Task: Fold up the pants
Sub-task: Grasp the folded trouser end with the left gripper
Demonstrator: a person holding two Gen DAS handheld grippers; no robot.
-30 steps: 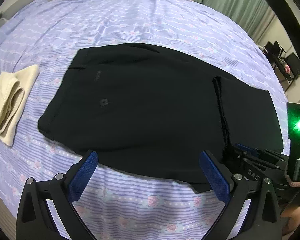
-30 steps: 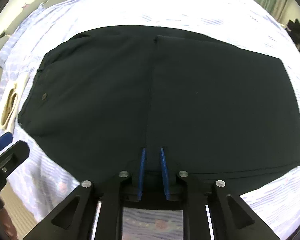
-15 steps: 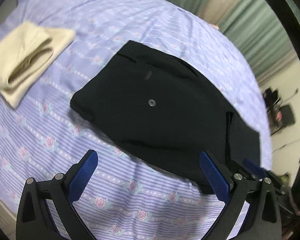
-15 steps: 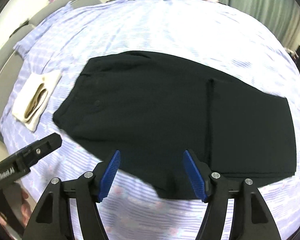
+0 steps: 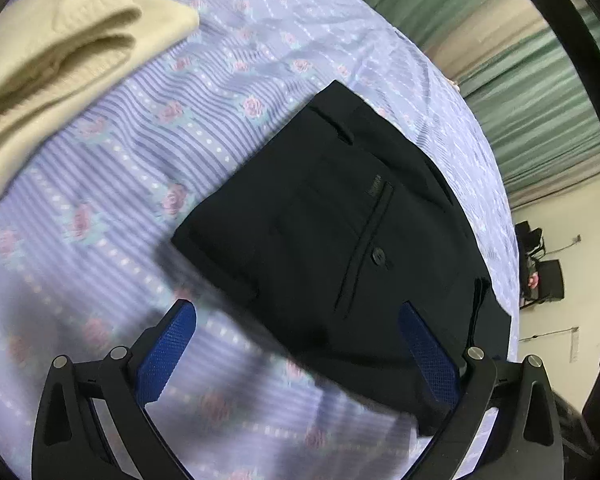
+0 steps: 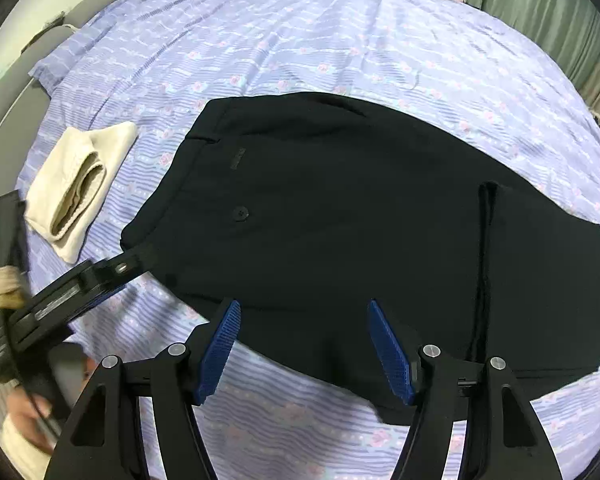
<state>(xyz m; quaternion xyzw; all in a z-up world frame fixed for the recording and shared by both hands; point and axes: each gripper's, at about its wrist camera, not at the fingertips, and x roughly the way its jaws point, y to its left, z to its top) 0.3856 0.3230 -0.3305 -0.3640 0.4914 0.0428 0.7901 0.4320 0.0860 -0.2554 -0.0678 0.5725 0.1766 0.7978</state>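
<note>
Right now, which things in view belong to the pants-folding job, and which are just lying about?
Job:
black pants
left gripper, jaws open
right gripper, jaws open
bedsheet as work surface

Lying about:
folded cream garment
green curtains

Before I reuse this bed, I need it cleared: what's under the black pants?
Only the purple floral bedsheet shows around the black pants. Whatever lies beneath the fabric is covered and cannot be seen.

Folded black fabric pants [image 6: 340,220] lie flat across the bed's lilac striped floral sheet [image 6: 300,40]. A folded cream knit garment [image 6: 80,184] sits toward the bed's left edge. The right hand-held gripper [image 6: 304,350] hovers open above the pants' near edge; the left hand-held gripper [image 6: 80,288] reaches their left corner.
</note>
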